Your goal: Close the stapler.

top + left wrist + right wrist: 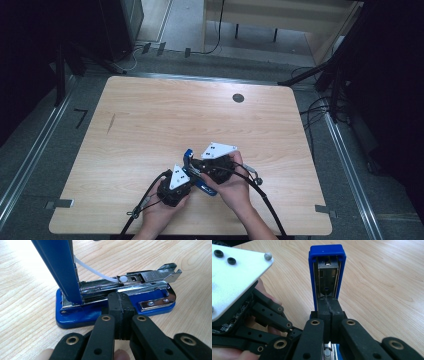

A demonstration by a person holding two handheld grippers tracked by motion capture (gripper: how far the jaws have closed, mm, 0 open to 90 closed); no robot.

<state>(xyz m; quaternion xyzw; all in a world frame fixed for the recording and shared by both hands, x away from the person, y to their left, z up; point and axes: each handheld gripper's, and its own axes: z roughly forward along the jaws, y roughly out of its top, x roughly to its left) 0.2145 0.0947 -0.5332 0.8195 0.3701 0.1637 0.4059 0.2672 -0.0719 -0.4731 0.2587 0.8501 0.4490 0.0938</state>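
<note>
A blue stapler (189,156) stands near the table's front edge with its lid swung upright. In the left gripper view its blue base (75,315) lies flat, the steel magazine (150,277) is exposed, and the lid (58,267) rises at the left. My left gripper (119,302) is shut with nothing between its jaws, its tip against the magazine's side. My right gripper (329,305) is also shut and empty, its tip at the foot of the lid's (327,270) open underside. From above, left gripper (186,176) and right gripper (199,169) meet at the stapler.
The wooden table (150,125) has a round cable hole (238,98) at the back right. The left gripper's white plate (234,272) sits close beside the right jaws. A white plastic strip (92,270) arcs from lid to magazine. Cables lie on the floor around the table.
</note>
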